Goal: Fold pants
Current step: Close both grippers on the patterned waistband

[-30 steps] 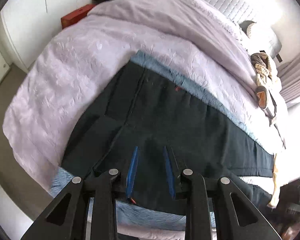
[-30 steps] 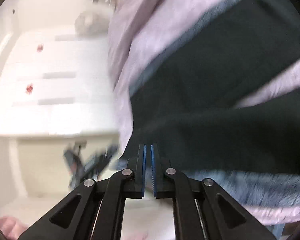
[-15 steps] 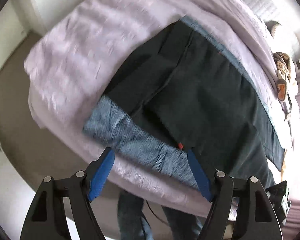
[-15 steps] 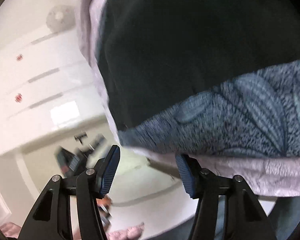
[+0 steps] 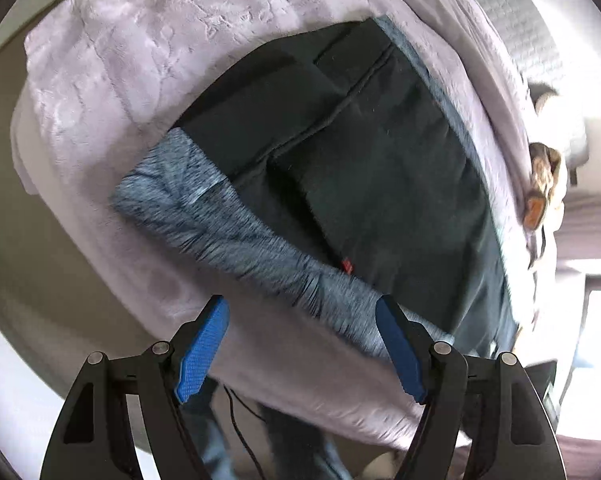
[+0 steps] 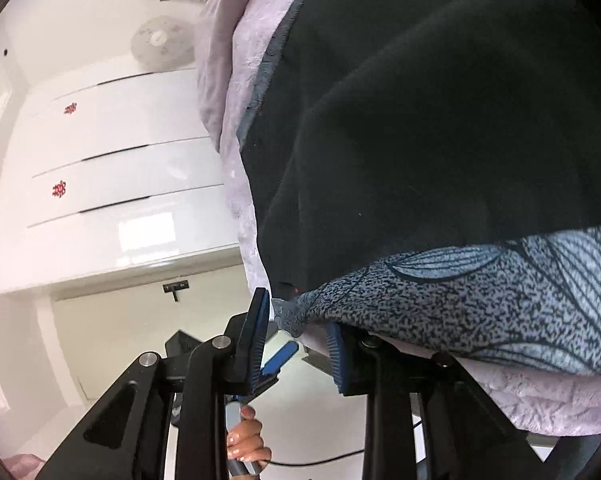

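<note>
Both tools — left [image 5: 300, 344], right [image 6: 298, 344] — released the pants [image 5: 360, 152].

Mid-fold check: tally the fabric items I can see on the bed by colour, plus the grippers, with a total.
Black pants: 1
Blue-grey patterned blanket: 1
Lilac bedspread: 1
Grippers, jaws open: 2, left gripper, right gripper
Total: 5
</note>
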